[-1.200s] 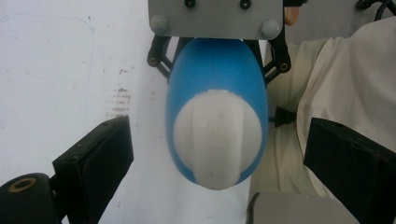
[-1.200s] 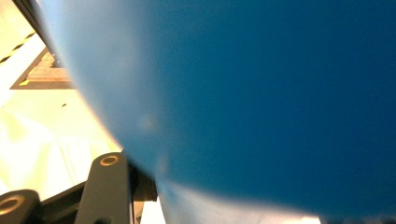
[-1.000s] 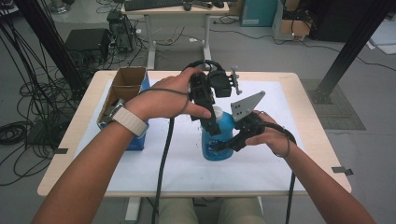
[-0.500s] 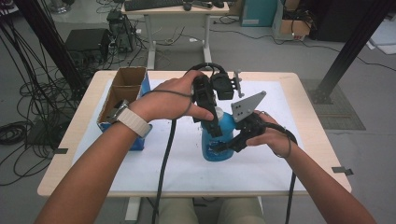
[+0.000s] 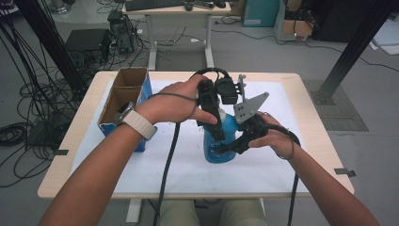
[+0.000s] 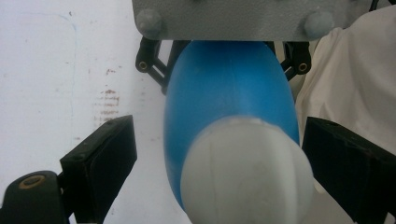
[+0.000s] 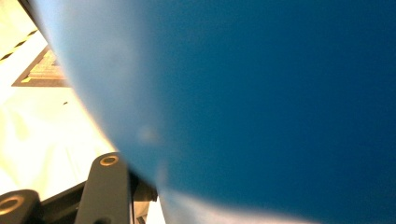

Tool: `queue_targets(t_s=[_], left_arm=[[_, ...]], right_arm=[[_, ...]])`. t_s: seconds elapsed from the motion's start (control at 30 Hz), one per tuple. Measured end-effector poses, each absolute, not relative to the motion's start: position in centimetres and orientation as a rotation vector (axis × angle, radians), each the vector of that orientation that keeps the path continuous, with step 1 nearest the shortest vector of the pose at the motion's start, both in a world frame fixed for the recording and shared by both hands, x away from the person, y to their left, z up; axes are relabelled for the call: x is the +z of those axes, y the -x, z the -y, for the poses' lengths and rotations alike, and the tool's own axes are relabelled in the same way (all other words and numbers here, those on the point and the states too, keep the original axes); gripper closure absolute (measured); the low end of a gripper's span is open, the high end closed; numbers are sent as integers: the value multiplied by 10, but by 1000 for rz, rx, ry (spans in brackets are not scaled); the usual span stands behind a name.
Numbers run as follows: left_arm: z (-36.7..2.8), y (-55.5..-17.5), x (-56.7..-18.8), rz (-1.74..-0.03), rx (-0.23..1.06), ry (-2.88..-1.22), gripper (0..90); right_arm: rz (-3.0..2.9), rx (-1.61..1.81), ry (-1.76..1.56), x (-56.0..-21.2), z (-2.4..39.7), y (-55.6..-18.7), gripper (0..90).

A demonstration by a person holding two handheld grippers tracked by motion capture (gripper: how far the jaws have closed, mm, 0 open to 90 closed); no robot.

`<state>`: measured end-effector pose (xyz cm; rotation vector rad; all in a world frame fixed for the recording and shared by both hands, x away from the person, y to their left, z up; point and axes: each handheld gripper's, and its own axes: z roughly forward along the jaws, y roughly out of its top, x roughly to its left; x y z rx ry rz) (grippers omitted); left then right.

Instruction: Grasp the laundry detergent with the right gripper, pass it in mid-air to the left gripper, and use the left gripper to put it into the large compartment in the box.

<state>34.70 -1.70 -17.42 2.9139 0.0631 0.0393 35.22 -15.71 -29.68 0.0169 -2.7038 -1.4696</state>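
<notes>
A blue plastic bottle (image 5: 229,126) with a white cap (image 6: 243,172) stands on the white mat (image 5: 164,165) at the table's middle. My right gripper (image 5: 225,149) comes in from the right and is shut on the bottle's body (image 7: 261,93); one of its fingers (image 7: 106,186) shows beside the blue wall. My left gripper (image 5: 217,135) points down over the bottle's top. Its jaws stand on either side of the cap (image 6: 224,158) and have just been closing. A gap shows at the left pad, and the right pad is very near the cap.
An open cardboard box (image 5: 123,94) with a blue side stands at the table's left edge. The grey plate (image 5: 249,107) of the right gripper rises beside the bottle. Brown specks (image 6: 107,100) mark the mat. Cables and desks crowd the floor beyond.
My left gripper has come down a little over the bottle's top. The right gripper and the bottle have stayed where they were.
</notes>
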Motion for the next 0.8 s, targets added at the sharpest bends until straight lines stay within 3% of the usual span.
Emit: queue_targets(t_s=[0.8], left_arm=[[19,-347,-181,-3,5,-2928,246]], right_arm=[[2701,-1473,-18,-298,156,-350,425]])
